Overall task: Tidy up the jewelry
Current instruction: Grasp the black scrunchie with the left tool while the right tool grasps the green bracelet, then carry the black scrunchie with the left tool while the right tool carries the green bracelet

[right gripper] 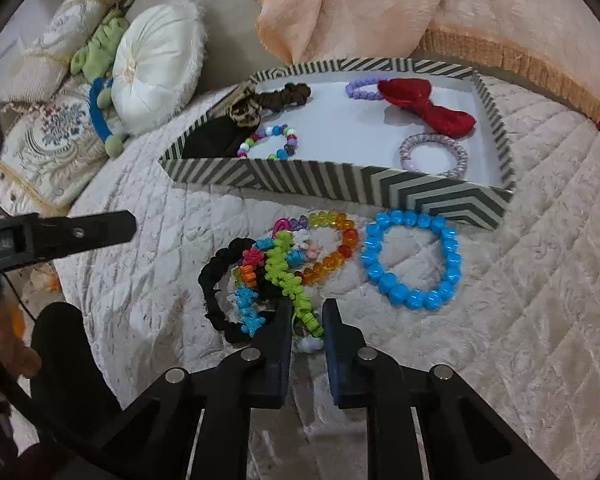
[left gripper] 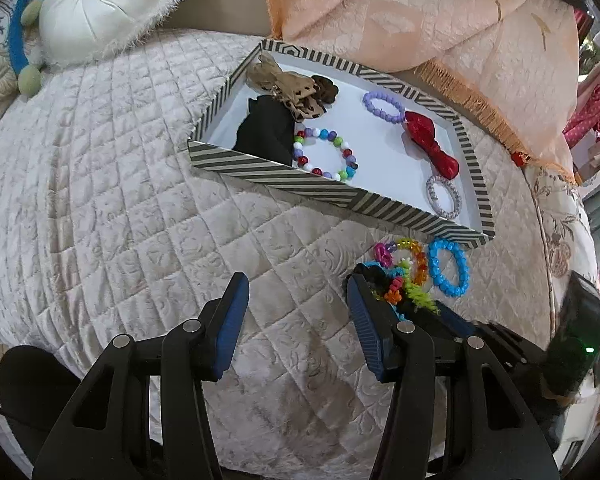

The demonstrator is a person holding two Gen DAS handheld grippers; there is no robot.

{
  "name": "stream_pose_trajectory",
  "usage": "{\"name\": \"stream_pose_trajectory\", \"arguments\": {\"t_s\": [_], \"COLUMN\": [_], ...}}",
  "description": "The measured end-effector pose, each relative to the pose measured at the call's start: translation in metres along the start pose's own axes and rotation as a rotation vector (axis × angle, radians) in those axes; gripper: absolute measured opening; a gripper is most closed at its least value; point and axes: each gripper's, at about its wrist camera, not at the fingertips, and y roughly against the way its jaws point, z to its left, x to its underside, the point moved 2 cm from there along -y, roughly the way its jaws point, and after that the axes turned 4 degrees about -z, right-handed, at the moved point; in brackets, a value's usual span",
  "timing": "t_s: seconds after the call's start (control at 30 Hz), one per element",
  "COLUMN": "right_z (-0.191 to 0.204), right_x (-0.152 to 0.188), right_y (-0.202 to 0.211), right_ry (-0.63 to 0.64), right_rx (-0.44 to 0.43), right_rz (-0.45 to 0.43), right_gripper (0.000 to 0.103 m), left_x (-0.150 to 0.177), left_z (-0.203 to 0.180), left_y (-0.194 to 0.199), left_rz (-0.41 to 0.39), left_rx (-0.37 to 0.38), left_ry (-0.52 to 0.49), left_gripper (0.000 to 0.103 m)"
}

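While your left tool [left gripper: 298, 300] hangs with its fingers spread wide and nothing between them, the quilted bed cover [left gripper: 120, 220] lies bare beneath it. In the left wrist view, at about 11 o'clock, a round white cushion [left gripper: 100, 4] rests at the head of the bed.

At 12 o'clock from that tool you have the striped box [left gripper: 268, 170]. Inside it, from left to right, lie a black cloth piece [left gripper: 266, 130], a tan spotted scrunchie [left gripper: 296, 94], a multicoloured bead bracelet [left gripper: 326, 154], a lilac bead bracelet [left gripper: 384, 106], a red bow [left gripper: 430, 144] and a pale purple hair tie [left gripper: 444, 196] in the right corner.

At 1 o'clock, outside the box and just beside its near wall, you see a tangle of bright hair ties [right gripper: 268, 272], with a black scrunchie [right gripper: 216, 284] on its left edge, an amber and yellow bead bracelet [right gripper: 336, 248] touching it, and a blue bead bracelet [right gripper: 412, 256] lying flat just to the right, apart from the box.

Your right tool [right gripper: 307, 312] sits at 6 o'clock of that tangle, its fingers nearly together with the end of a lime green coiled tie [right gripper: 290, 276] between them. Whether they actually pinch it, you cannot tell.
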Motion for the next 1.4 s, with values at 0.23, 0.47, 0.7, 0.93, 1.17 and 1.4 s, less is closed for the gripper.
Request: {"name": "stream_pose_trajectory", "arguments": {"t_s": [0.23,0.47,0.7,0.93,1.17,1.4], "right_z": [-0.035,-0.058,-0.059,-0.047,-0.032,-0.015], "right_x": [0.005,0.014,0.02,0.008,-0.011,-0.028], "right_y": [0.034,0.05,0.041,0.055,0.075,0.093], "right_ry": [-0.068,-0.121,-0.123,-0.12,-0.118,-0.072], "right_rx": [0.034,0.043,0.019,-0.029,-0.083,-0.09], "right_rz": [-0.027,-0.037,-0.017,-0.07,-0.126,-0.165], "right_gripper": [0.014,0.014,0.014,0.014,0.014,0.014], "left_x": [0.001,0.006,0.014,0.012,0.004,-0.012], "left_z": [-0.01,-0.023,-0.03,-0.028,-0.026,-0.032], "left_y": [-0.018,-0.039,-0.058,-0.059,-0.026,0.004], "left_rz": [0.04,0.097,0.157,0.135,0.063,-0.007], "left_rx": [0.011,0.008,0.031,0.048,0.079,0.092], "left_ry": [-0.006,-0.039,-0.051,-0.055,-0.066,-0.088], "left_gripper": [0.051,0.051,0.05,0.008,0.006,0.006]}}
